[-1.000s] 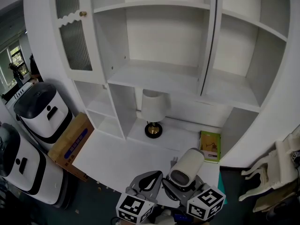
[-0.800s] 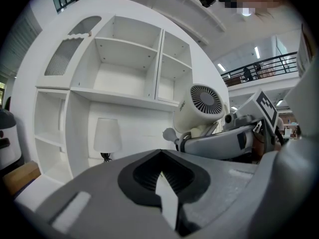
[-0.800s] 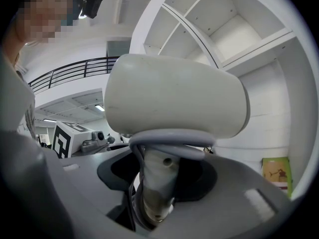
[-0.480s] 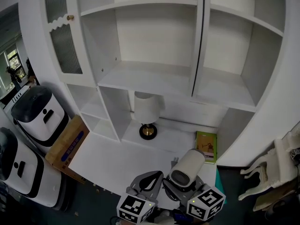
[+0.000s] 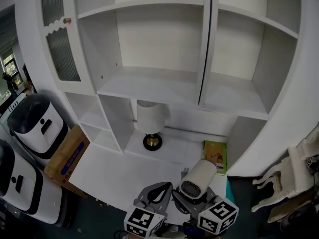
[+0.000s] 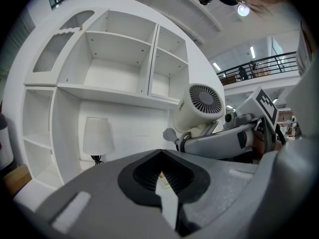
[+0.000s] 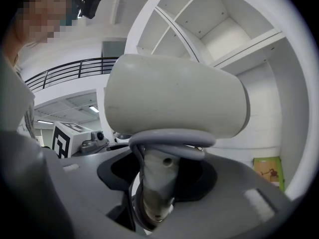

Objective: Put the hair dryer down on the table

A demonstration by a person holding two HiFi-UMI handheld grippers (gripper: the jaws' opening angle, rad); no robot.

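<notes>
Hanging above the near edge of the white surface [image 5: 112, 169], the hair dryer [image 5: 200, 176] is clamped by its cord-wrapped handle in the right tongs [image 5: 186, 200]. The left tongs [image 5: 156, 188] are together and empty. Bare room lies ahead and left, bounded by the lamp [image 5: 151, 119], the green book [image 5: 215, 156] at the right edge and the shelf unit [image 5: 149, 83] behind. Since a second ago, lamp and book have slid leftward in the head view. The dryer's barrel points away toward the book, grille toward the person.
</notes>
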